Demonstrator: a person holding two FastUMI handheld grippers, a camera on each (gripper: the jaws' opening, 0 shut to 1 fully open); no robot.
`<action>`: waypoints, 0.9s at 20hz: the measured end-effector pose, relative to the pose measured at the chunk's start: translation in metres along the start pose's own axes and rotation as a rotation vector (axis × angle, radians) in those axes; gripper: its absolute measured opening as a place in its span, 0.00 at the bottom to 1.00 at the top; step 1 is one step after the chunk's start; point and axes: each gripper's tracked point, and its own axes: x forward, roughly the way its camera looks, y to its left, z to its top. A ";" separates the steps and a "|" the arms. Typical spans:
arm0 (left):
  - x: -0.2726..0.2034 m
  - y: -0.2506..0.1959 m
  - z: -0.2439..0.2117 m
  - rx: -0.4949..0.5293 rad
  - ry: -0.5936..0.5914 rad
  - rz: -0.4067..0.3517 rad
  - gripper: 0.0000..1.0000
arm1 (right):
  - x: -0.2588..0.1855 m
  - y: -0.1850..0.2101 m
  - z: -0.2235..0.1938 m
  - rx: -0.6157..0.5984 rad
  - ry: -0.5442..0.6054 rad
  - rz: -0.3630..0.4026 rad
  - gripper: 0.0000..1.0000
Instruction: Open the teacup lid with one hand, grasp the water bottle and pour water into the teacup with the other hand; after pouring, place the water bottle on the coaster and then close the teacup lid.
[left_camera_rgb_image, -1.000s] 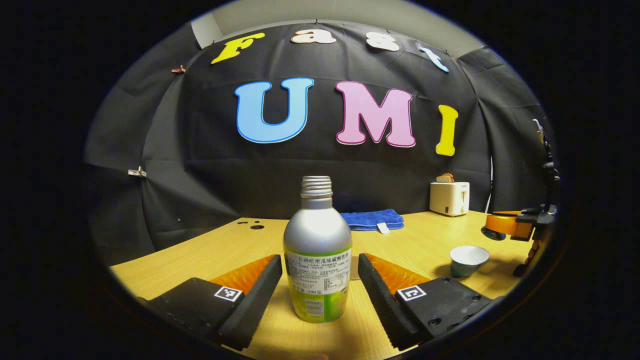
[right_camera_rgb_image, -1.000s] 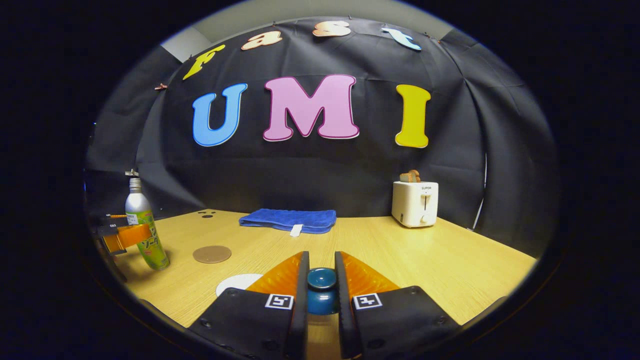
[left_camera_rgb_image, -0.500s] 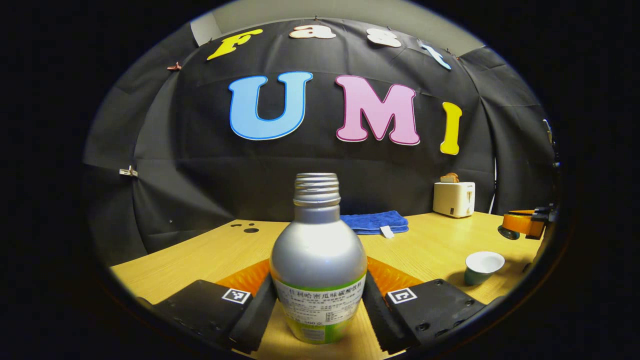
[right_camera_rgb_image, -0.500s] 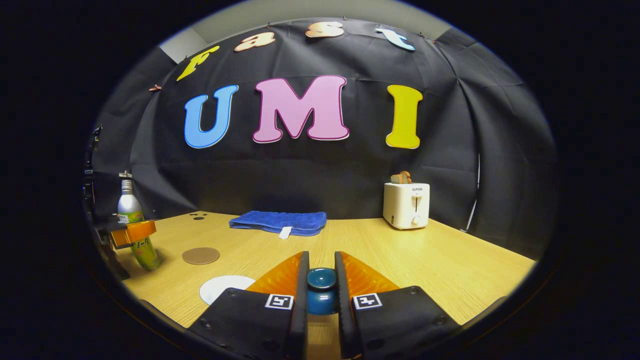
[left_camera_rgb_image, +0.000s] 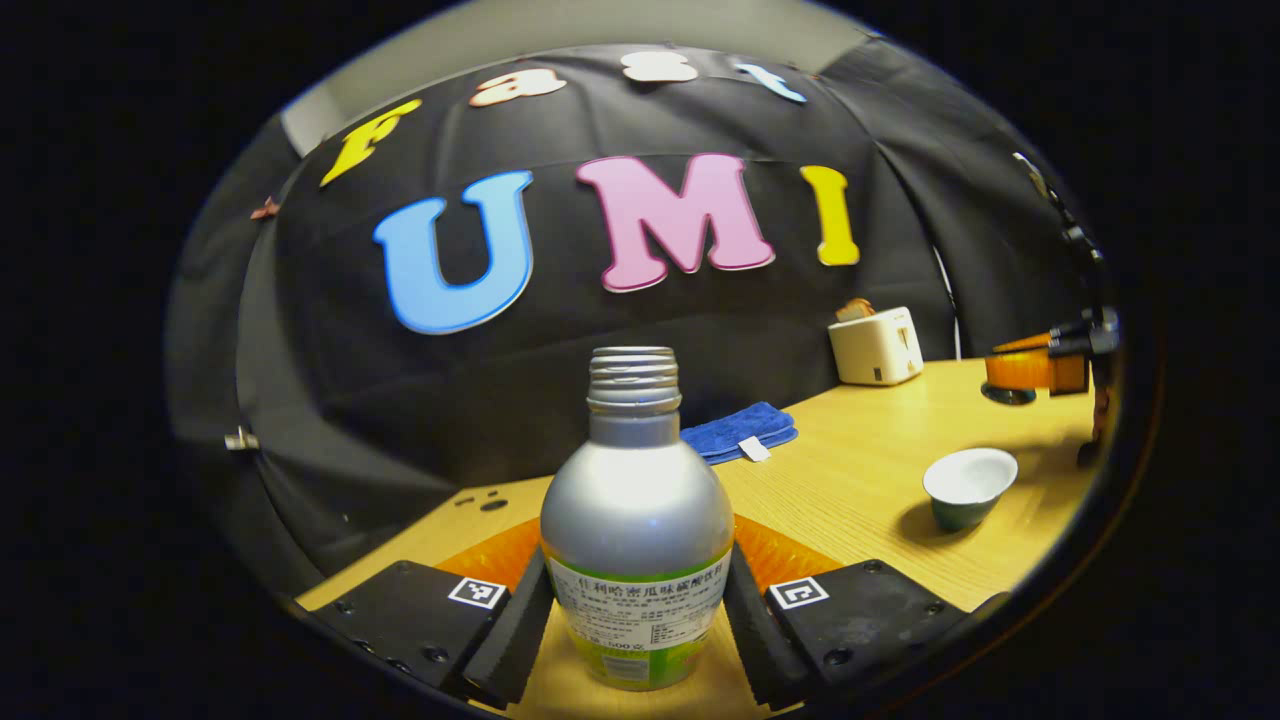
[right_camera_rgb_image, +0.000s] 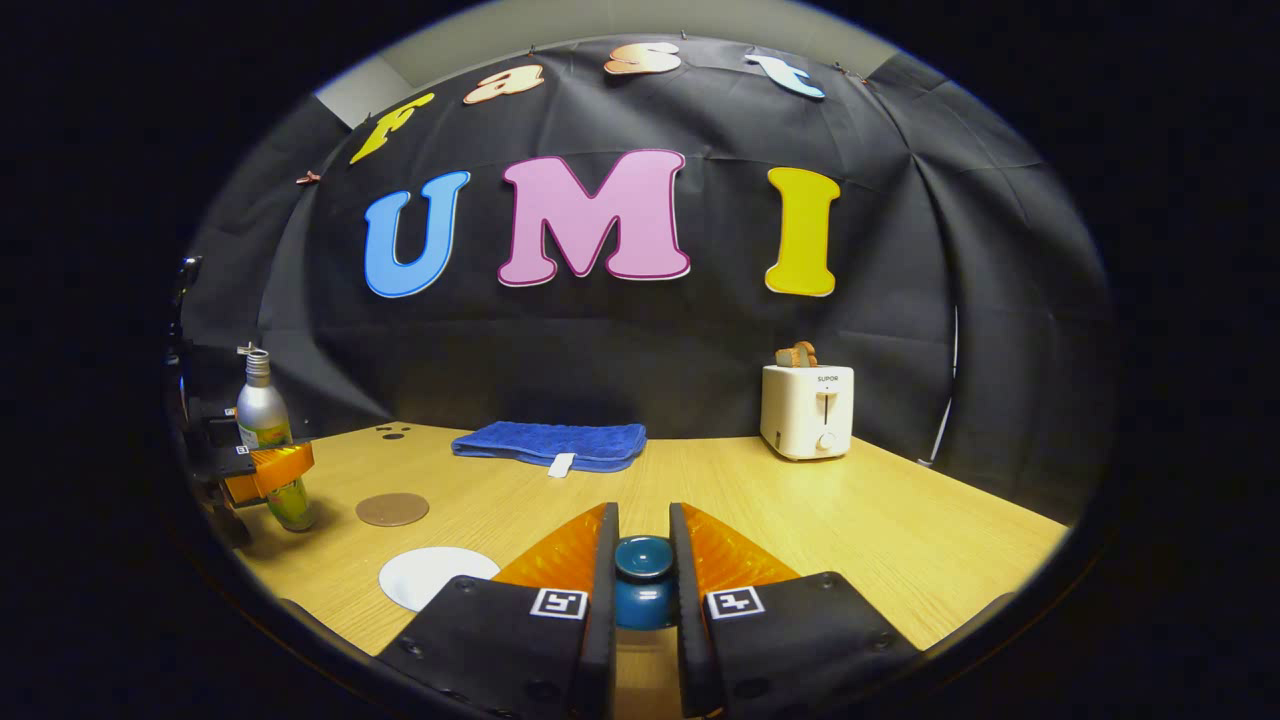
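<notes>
In the left gripper view, the water bottle (left_camera_rgb_image: 636, 520) is being gripped at the bottom centre of the frame by the left gripper (left_camera_rgb_image: 636, 620), with both fingers being pressed against the labelled lower body from either side. The bottle is being shown upright in the frame, its threaded neck uncapped. The table (left_camera_rgb_image: 850, 480) is being seen tilted, rising towards the right. At the right of the frame, the teacup (left_camera_rgb_image: 969, 487) is being shown uncovered on the table, its pale inside open to view. Farther right, at the edge of the frame, the right gripper (left_camera_rgb_image: 1035, 368) is being seen above the table; the state of its jaws cannot be told there. A blue towel (left_camera_rgb_image: 738, 431) is being seen folded behind the bottle, and a toaster (left_camera_rgb_image: 876, 345) is being seen at the upper right.

In the right gripper view, the teacup lid (right_camera_rgb_image: 642, 580) is being clamped by its knob between the closed fingers of the right gripper (right_camera_rgb_image: 642, 590) at the bottom centre. At the far left, the water bottle (right_camera_rgb_image: 262, 420) is being held by the left gripper (right_camera_rgb_image: 262, 470) above the table (right_camera_rgb_image: 900, 540). Just right of it, the brown coaster (right_camera_rgb_image: 392, 509) is being seen bare on the table, and a white round disc (right_camera_rgb_image: 425, 577) is being seen lower left. The blue towel (right_camera_rgb_image: 548, 444) is being seen at centre, the toaster (right_camera_rgb_image: 807, 408) to the right.
</notes>
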 end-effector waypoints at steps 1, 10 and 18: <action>0.002 -0.007 0.004 0.063 -0.008 -0.018 0.81 | -0.001 -0.003 0.000 0.000 -0.001 -0.002 0.29; 0.023 -0.073 0.019 0.599 -0.030 -0.141 0.80 | -0.006 -0.008 0.001 0.001 -0.001 0.032 0.29; 0.031 -0.105 0.002 0.976 -0.016 -0.259 0.80 | -0.014 -0.027 0.002 0.001 -0.003 0.019 0.29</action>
